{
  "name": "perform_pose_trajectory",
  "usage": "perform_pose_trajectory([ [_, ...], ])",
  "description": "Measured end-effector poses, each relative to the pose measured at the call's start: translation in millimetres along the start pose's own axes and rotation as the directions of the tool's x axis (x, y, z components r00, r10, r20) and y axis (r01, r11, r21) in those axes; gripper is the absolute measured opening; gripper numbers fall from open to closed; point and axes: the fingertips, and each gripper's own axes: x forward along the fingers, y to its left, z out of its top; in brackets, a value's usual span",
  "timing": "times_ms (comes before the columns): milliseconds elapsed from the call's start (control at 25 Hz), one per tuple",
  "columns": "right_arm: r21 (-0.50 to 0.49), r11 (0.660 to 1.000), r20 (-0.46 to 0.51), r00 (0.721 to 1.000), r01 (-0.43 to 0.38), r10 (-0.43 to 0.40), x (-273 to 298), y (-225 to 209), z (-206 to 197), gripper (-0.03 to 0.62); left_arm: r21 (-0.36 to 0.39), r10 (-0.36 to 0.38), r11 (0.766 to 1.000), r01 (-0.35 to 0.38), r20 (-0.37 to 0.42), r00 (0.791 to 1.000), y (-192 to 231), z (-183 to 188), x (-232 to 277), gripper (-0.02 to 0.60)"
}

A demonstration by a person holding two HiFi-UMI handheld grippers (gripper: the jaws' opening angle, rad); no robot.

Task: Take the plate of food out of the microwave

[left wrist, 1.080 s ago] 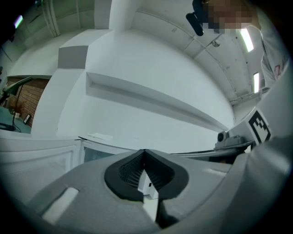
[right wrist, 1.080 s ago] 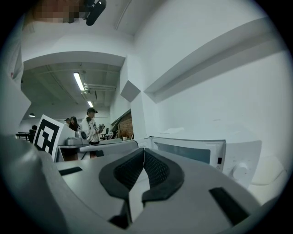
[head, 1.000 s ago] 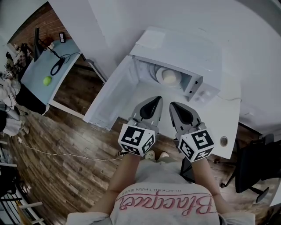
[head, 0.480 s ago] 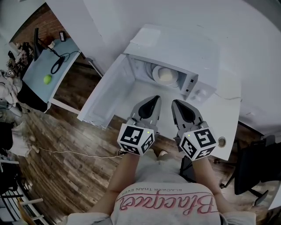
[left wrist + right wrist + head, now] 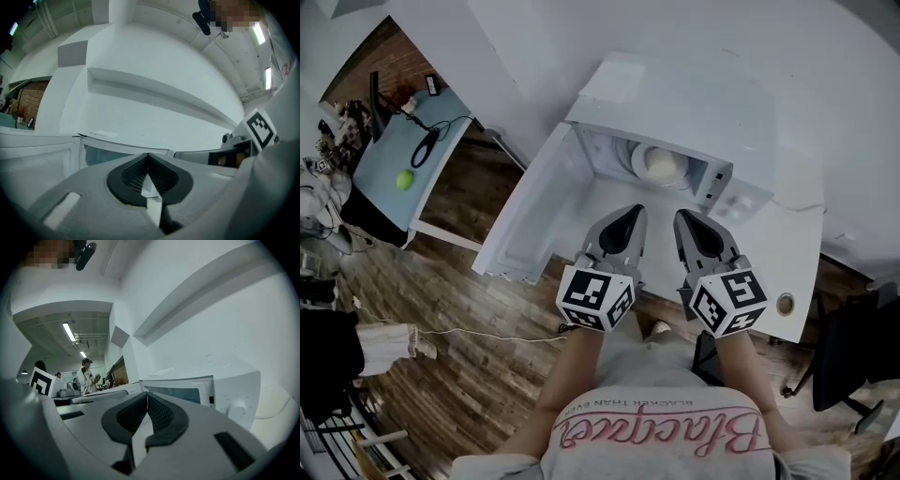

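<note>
A white microwave (image 5: 694, 103) stands on a white table (image 5: 769, 253) with its door (image 5: 539, 211) swung wide to the left. Inside sits a white plate (image 5: 639, 161) carrying pale rounded food (image 5: 663, 165). My left gripper (image 5: 636, 212) and right gripper (image 5: 680, 217) hover side by side in front of the cavity, a short way from the plate, both shut and holding nothing. In the left gripper view the left gripper (image 5: 148, 156) has its tips together, facing the microwave (image 5: 117, 152). The right gripper (image 5: 147, 395) is likewise shut before the microwave (image 5: 201, 390).
The microwave's control knob (image 5: 738, 202) is right of the cavity. A round hole (image 5: 785, 303) is in the table near its front corner. A blue desk (image 5: 408, 155) with a green ball (image 5: 404, 179) stands at far left over wooden floor (image 5: 459, 319). A dark chair (image 5: 853, 356) is at right.
Both grippers have shifted slightly toward the microwave and a little lower; their jaws stay shut. The plate inside has not moved.
</note>
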Motion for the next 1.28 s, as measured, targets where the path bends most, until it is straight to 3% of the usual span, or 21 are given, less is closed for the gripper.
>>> perform_pose_trajectory([
  [320, 0.027, 0.998, 0.018, 0.998, 0.062, -0.062, 36, -3, 5, 0.014, 0.019, -0.055, 0.998, 0.055, -0.005, 0.998, 38, 9, 22, 0.006],
  [600, 0.037, 0.991, -0.017, 0.992, 0.128, -0.127, 60, -14, -3, 0.017, -0.01, -0.103, 0.995, 0.103, -0.022, 0.994, 60, 3, 42, 0.006],
  [760, 0.053, 0.987, -0.034, 0.988, 0.152, -0.15, 71, -19, -10, 0.119, -0.025, -0.125, 0.992, 0.124, -0.037, 0.991, 70, -4, 51, 0.006],
  [880, 0.041, 0.983, -0.064, 0.982, 0.179, -0.176, 79, -24, -18, 0.27, -0.033, -0.139, 0.99, 0.137, -0.046, 0.989, 75, -8, 57, 0.006],
  [920, 0.034, 0.982, -0.076, 0.98, 0.187, -0.184, 82, -26, -21, 0.287, -0.033, -0.145, 0.989, 0.143, -0.048, 0.988, 76, -9, 59, 0.006],
  [1120, 0.02, 0.977, -0.091, 0.974, 0.211, -0.208, 93, -35, -28, 0.285, -0.034, -0.175, 0.984, 0.173, -0.066, 0.982, 84, -13, 66, 0.006],
  [1280, 0.099, 0.967, -0.149, 0.965, 0.234, -0.218, 102, -44, -43, 0.281, -0.039, -0.199, 0.98, 0.196, -0.089, 0.976, 89, -18, 72, 0.006],
])
